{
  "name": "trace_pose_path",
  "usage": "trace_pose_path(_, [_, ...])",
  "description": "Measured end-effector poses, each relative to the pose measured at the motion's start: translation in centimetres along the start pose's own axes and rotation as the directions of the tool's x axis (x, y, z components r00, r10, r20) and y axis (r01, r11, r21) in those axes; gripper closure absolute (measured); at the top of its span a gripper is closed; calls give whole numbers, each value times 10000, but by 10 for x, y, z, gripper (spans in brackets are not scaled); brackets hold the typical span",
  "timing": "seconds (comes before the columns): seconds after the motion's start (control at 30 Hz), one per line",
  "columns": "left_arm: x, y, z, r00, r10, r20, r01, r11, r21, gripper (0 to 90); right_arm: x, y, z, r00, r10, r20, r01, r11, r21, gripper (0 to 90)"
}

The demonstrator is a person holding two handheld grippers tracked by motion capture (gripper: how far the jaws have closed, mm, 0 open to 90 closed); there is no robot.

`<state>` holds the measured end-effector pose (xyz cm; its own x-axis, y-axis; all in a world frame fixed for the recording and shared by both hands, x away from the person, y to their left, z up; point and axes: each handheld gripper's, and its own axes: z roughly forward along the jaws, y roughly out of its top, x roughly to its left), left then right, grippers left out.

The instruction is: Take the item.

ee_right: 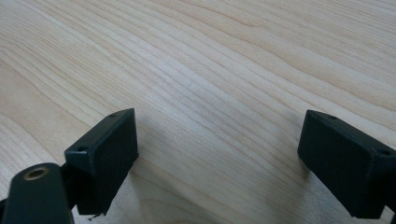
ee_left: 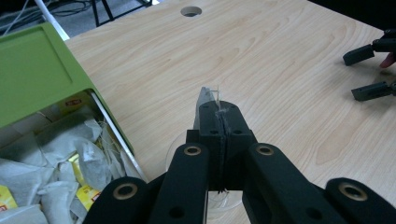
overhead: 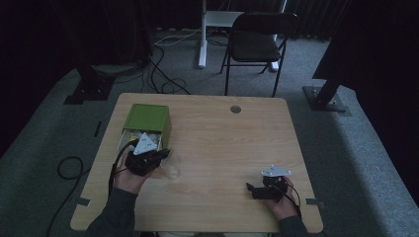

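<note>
A: Our left gripper [ee_left: 219, 116] pinched a tea bag's tag and string [ee_left: 205, 100] over the clear cup [overhead: 172, 169], beside the green box [overhead: 147, 119].

B: Our right gripper [ee_right: 217, 163] gaped wide, idle on the desk [overhead: 217, 143]. The thin string might have slipped free.

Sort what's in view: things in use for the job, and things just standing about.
In use: left gripper shut on a tea bag tag; green box of tea bags; clear cup.
Standing about: right gripper, open; chair.

Matt pale wood-grain table [ee_right: 224, 60]; smooth green box [ee_left: 32, 79] of papery teabags [ee_left: 56, 154].
</note>
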<state>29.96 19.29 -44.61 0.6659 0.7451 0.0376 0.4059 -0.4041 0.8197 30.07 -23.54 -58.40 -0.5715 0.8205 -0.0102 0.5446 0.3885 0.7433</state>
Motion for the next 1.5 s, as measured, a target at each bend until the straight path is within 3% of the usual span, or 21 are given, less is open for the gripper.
trace_pose_path(0.53, [-2,-5,11,10000,21,69,-23,9995,301,896,0,0,0,10000,26,-13,-26,10000,6,115])
trace_pose_path(0.6, [-2,-5,13,9999,102,81,-106,9988,473,799,0,0,0,10000,35,-15,-35,10000,6,115])
trace_pose_path(0.83, [-1,-6,10,10000,67,54,-70,9991,416,745,0,0,0,10000,28,-15,-28,10000,5,115])
trace_pose_path(1.17, [9,-14,1,9991,-187,-371,199,9993,303,705,0,0,0,10000,14,-14,-14,10000,11,115])
trace_pose_path(1.5, [22,-28,-10,9937,-439,-1028,485,9979,422,705,0,0,0,10000,3,-15,-3,10000,14,115])
